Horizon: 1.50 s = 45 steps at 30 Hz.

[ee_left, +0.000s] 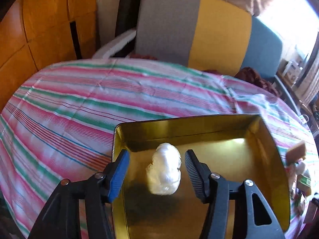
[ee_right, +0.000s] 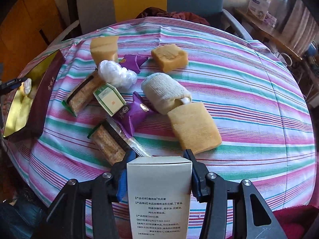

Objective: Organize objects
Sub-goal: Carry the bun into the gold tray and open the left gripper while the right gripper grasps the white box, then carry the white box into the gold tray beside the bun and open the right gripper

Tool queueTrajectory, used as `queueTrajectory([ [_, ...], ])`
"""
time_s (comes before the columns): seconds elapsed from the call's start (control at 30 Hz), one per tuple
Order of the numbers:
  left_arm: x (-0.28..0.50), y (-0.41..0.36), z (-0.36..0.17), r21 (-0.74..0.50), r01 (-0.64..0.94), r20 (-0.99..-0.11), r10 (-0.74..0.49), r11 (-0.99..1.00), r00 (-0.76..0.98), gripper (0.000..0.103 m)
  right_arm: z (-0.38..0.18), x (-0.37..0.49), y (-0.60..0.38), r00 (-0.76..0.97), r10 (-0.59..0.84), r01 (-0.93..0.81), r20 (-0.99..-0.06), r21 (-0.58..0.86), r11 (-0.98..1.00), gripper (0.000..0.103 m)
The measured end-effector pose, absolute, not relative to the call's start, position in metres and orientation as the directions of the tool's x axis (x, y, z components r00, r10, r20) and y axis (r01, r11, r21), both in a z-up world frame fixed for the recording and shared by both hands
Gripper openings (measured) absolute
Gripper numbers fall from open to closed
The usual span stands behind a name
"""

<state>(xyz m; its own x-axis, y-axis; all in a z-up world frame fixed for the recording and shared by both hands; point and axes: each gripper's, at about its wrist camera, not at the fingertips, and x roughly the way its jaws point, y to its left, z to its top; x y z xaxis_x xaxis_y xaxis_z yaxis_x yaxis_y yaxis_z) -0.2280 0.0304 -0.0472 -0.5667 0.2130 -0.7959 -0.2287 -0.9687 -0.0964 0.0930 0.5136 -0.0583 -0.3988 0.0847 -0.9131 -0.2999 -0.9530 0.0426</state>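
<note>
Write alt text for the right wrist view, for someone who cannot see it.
The right gripper holds a white box printed with Chinese text, its jaws shut on the box's sides, above a striped tablecloth. Beyond lie scattered sponges, purple packets, wrapped snack bars and a rolled cloth. A gold-lined tin sits at far left.

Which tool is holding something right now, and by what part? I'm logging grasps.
The right tool clamps a white carton by its two side faces near the top end. The left tool is open, straddling a white wrapped bundle inside the gold tin, holding nothing.
</note>
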Motion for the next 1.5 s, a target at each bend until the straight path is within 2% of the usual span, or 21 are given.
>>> queueTrajectory([
  [0.3,-0.134,0.006,-0.026,-0.129,-0.261,-0.755,0.265,-0.957,-0.600,0.058,-0.038,0.102,0.519,-0.462,0.177,-0.414,-0.869,0.035,-0.910,0.050],
  [0.47,-0.099,-0.008,-0.037,-0.171,-0.222,-0.768,0.271,-0.960,-0.581,0.058,-0.011,0.089,0.492,-0.548,0.149,-0.382,-0.823,0.088,-0.920,0.050],
  [0.67,-0.073,-0.014,-0.036,-0.166,-0.202,-0.757,0.256,-0.965,-0.601,0.058,0.012,0.049,0.425,-0.610,0.041,-0.232,-0.791,0.129,-0.964,0.050],
  [0.9,-0.053,-0.029,-0.035,-0.167,-0.165,-0.749,0.234,-0.972,-0.620,0.058,0.024,-0.010,0.330,-0.621,-0.170,-0.026,-0.765,0.237,-0.971,0.051],
  [1.1,-0.047,-0.046,-0.040,-0.193,-0.133,-0.752,0.234,-0.972,-0.617,0.058,0.007,-0.076,0.245,-0.536,-0.314,0.086,-0.783,0.320,-0.944,0.051],
  [1.5,-0.051,-0.069,-0.055,-0.239,-0.078,-0.763,0.237,-0.968,-0.601,0.058,-0.060,-0.197,0.164,-0.389,-0.368,-0.084,-0.844,0.431,-0.899,0.051],
])
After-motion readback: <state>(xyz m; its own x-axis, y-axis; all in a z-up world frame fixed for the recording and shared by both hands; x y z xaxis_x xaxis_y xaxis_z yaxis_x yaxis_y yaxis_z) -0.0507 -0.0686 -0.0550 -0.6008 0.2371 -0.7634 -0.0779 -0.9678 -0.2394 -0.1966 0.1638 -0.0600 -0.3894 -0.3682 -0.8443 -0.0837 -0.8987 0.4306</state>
